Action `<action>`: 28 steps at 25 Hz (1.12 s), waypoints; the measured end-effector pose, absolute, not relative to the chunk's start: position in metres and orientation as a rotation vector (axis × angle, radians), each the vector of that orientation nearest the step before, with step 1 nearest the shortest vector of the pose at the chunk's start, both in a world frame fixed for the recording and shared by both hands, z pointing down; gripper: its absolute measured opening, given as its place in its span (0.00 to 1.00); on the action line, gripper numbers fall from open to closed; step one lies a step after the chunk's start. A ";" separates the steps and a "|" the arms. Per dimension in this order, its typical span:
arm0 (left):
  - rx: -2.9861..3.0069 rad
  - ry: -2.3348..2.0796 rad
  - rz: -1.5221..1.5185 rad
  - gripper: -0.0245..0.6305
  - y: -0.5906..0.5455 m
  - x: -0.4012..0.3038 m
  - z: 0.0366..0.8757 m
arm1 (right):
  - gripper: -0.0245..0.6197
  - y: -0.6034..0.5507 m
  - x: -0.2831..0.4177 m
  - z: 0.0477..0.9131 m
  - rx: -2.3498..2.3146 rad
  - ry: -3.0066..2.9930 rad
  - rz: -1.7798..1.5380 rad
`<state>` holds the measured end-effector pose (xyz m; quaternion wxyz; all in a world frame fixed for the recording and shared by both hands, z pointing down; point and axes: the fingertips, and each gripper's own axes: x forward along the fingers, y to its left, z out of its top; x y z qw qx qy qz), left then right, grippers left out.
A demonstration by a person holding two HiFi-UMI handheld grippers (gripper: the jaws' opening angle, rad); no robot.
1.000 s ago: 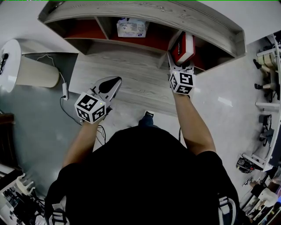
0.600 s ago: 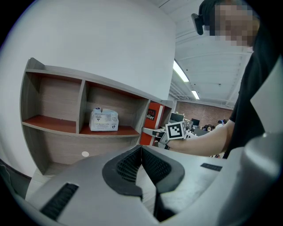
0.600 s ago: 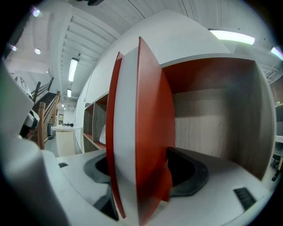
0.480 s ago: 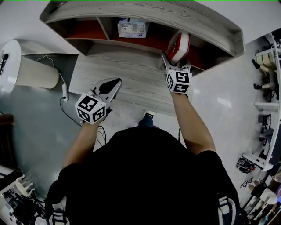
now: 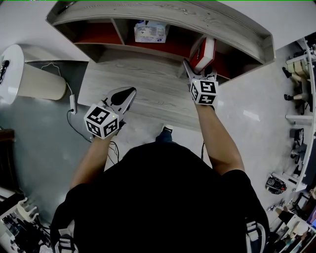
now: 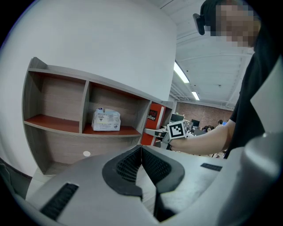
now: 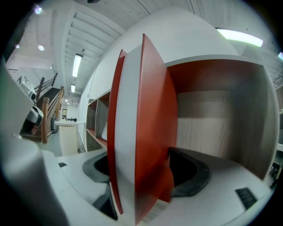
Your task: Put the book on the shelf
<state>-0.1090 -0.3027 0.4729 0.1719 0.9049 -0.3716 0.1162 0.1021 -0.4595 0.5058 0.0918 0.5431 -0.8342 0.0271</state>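
Book (image 5: 204,51): red cover, standing on edge in the right-hand compartment of the shelf (image 5: 163,15). Placement judged nearly complete; remaining: draw the right gripper back clear of the compartment.

Right gripper (image 5: 200,70): jaws spread, having just been opening; the book stands between them, pads off its covers on both sides.

Left gripper (image 5: 126,94): jaws pressed together, empty, over the tabletop (image 5: 148,84), well apart from the book.
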 end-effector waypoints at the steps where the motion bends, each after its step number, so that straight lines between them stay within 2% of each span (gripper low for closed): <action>1: 2.569 -1.053 0.329 0.07 -0.303 -0.109 0.473 | 0.58 -0.459 0.102 0.504 1.612 -2.478 0.070; 28: 2.618 -1.006 0.295 0.07 -0.301 -0.114 0.461 | 0.59 -0.400 0.122 0.473 1.623 -2.556 -0.012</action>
